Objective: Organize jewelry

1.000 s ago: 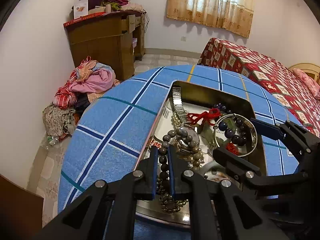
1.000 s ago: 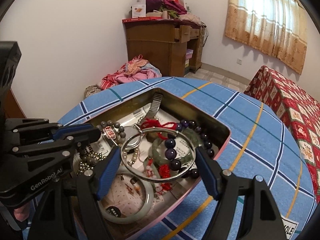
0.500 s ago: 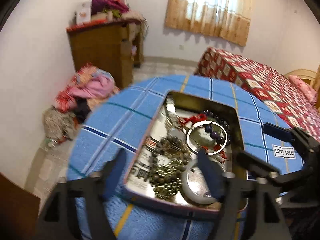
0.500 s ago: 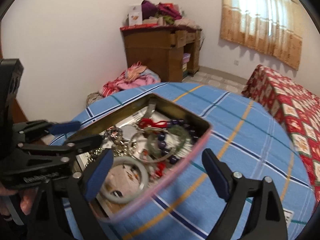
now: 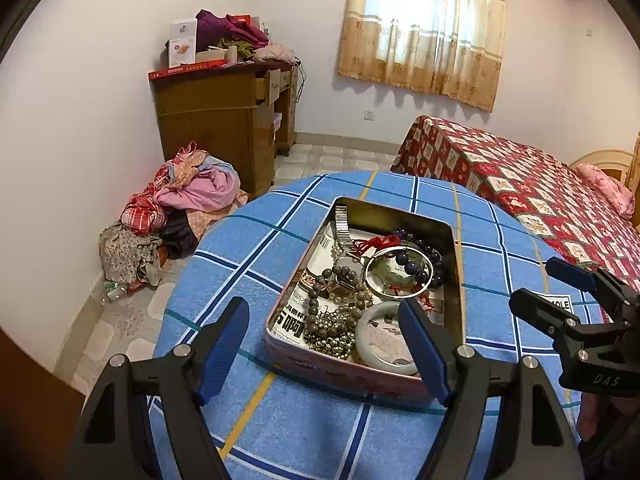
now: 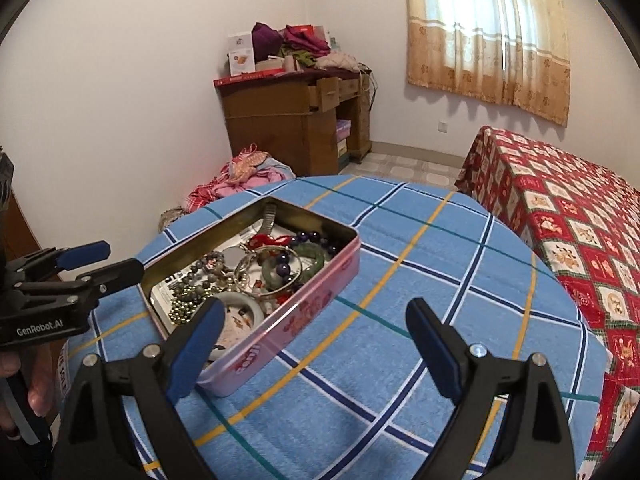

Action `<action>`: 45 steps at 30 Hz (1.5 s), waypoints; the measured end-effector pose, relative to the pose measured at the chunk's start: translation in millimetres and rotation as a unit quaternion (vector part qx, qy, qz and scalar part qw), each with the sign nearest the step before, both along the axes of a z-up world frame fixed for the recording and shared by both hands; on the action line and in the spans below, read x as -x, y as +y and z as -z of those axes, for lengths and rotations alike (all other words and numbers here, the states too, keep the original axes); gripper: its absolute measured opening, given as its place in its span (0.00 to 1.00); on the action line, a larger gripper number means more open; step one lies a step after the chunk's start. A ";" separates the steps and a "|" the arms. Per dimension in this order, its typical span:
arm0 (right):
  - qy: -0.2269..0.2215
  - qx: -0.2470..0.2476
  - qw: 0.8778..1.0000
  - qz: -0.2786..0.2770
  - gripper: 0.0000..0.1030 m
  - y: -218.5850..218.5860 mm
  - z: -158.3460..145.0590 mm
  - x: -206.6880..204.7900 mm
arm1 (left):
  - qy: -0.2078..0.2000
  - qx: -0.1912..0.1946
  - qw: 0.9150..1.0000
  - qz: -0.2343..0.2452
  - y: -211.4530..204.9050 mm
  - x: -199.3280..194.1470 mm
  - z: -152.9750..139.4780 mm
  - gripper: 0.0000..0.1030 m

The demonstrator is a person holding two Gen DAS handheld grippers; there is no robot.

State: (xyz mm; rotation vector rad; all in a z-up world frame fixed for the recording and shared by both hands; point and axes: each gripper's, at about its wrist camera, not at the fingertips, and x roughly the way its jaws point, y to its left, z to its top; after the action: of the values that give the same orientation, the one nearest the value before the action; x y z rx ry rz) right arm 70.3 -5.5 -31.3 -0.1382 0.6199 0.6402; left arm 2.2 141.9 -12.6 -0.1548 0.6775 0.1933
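Observation:
A pink rectangular tin (image 5: 348, 372) (image 6: 296, 320) stands on a round table with a blue plaid cloth (image 5: 248, 248) (image 6: 440, 264). In it lie a grey bead necklace (image 5: 332, 320), a silver bangle (image 5: 398, 270) (image 6: 272, 276), a pale jade bangle (image 5: 384, 340), a purple bead bracelet (image 5: 424, 256) and a metal watch band (image 5: 342, 226). My left gripper (image 5: 332, 348) is open and empty, above the tin's near edge. My right gripper (image 6: 316, 344) is open and empty, held back to the tin's right; it also shows in the left wrist view (image 5: 556, 292).
A wooden desk (image 5: 224, 120) piled with clothes and boxes stands at the back wall. A heap of clothes (image 5: 176, 204) lies on the floor left of the table. A bed with a red patterned cover (image 5: 540, 192) is on the right.
My left gripper let go of the grey bead necklace, opened and pulled back from the tin. My right gripper also drew back up and away to the right. The necklace now lies in the tin.

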 end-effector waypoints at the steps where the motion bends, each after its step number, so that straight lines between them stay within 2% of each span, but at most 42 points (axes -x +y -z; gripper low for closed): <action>1: -0.001 0.001 1.000 -0.001 0.91 -1.4 0.3 2.2 | -0.001 -0.001 1.000 -0.001 -0.2 0.8 -0.6 0.75; 23: -0.015 -0.005 1.000 -0.003 0.91 -4.1 -8.9 8.4 | -0.004 -0.013 1.000 -0.003 -4.1 9.0 -10.9 0.75; 45: -0.016 -0.006 1.000 -0.003 0.91 -5.2 -9.5 8.9 | 0.000 -0.018 1.000 -0.004 -5.9 9.3 -8.8 0.75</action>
State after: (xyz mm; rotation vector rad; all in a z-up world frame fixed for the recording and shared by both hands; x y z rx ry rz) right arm 61.4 -10.7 -21.9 -0.1396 0.5847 0.6466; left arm -7.1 135.9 -3.8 -0.1223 0.6738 0.2134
